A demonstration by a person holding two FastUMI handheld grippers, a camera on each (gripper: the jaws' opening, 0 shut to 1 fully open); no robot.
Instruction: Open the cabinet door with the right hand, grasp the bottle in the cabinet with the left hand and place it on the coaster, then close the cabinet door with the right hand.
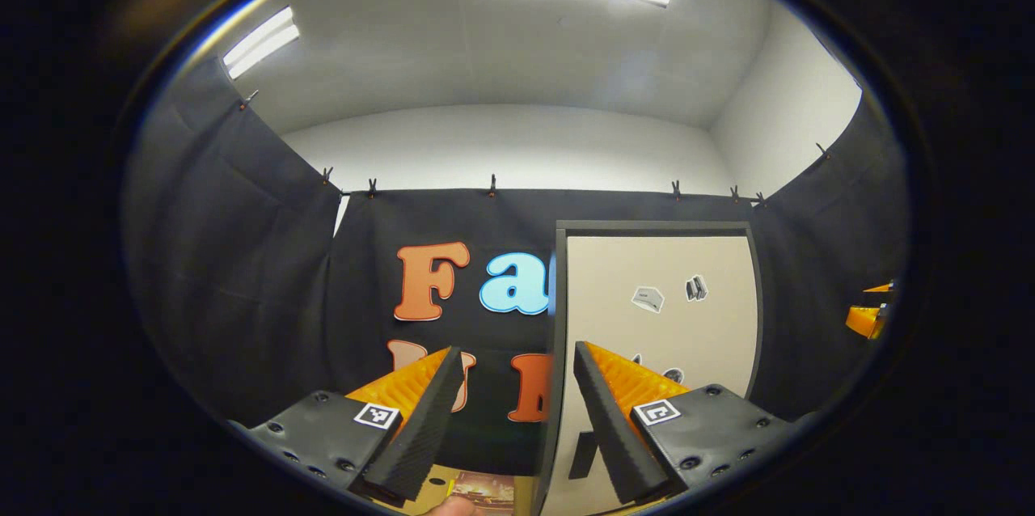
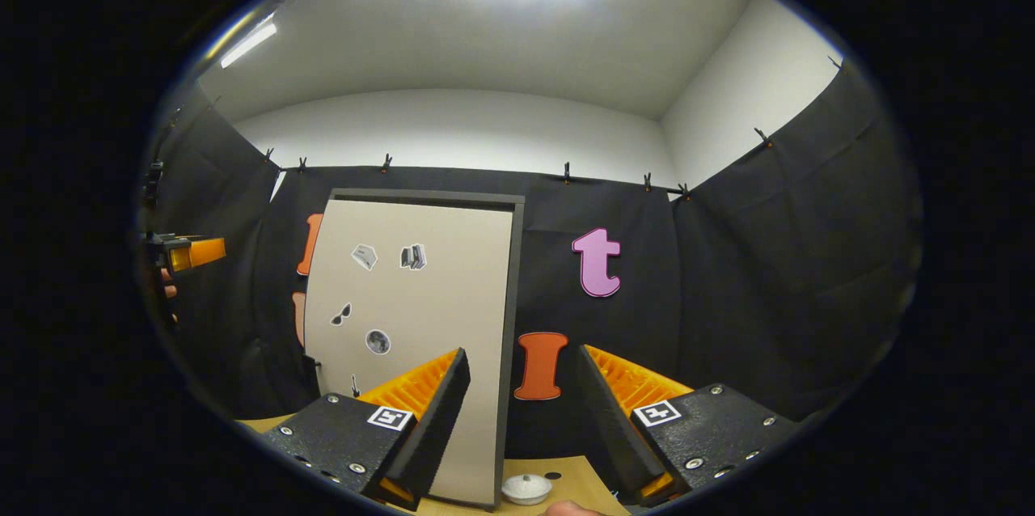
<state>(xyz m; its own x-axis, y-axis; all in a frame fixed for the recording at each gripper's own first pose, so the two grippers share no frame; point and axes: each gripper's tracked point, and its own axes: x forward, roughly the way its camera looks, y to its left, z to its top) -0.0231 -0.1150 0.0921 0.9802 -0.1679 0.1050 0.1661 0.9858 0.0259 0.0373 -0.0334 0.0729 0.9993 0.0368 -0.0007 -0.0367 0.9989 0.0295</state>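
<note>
Opening step not yet begun: cabinet door (image 2: 416, 338) is closed. Both hand-held grippers, left (image 1: 513, 403) and right (image 2: 521, 411), gape wide, empty. Right must reach toward 11 o'clock for the door.

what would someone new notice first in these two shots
The tall pale cabinet door with its dark frame and small stickers stands shut against the black cloth wall, just left of centre in the right gripper view. Both sets of tongs are open and hold nothing: the right tongs point at the door's right edge, the left tongs at its left edge. A small white round object sits on the table by the cabinet's foot.
</note>
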